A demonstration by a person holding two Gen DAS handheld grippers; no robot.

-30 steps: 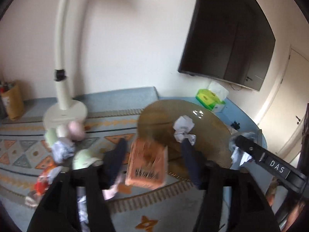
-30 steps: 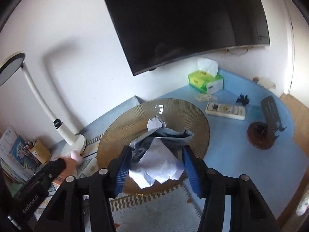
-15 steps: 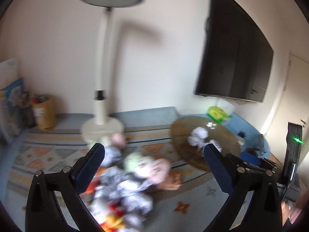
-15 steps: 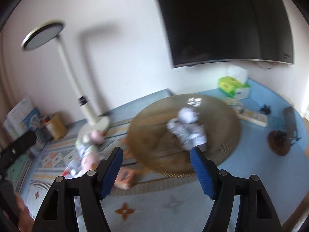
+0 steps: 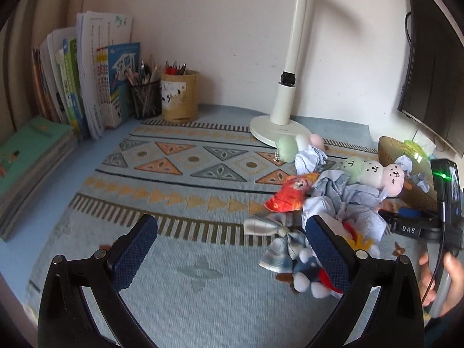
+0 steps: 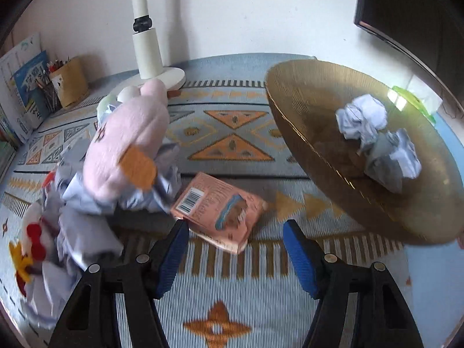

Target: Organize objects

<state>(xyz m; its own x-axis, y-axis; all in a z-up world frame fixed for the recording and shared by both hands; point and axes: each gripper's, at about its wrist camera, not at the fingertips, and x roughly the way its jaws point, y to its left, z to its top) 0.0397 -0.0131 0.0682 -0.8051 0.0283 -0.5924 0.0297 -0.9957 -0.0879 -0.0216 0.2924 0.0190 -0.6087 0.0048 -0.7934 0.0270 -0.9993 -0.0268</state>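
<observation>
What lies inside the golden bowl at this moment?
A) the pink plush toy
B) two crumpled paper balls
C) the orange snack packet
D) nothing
B: the right wrist view shows two crumpled paper balls in the golden bowl; the snack packet lies on the mat.

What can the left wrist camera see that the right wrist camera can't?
Only the left wrist view shows the black mesh pen holder, the stacked green books and the orange fish toy. Only the right wrist view shows the pink snack packet and the crumpled paper balls inside the gold bowl. Both show the white lamp, the patterned mat and the pink plush.
</observation>
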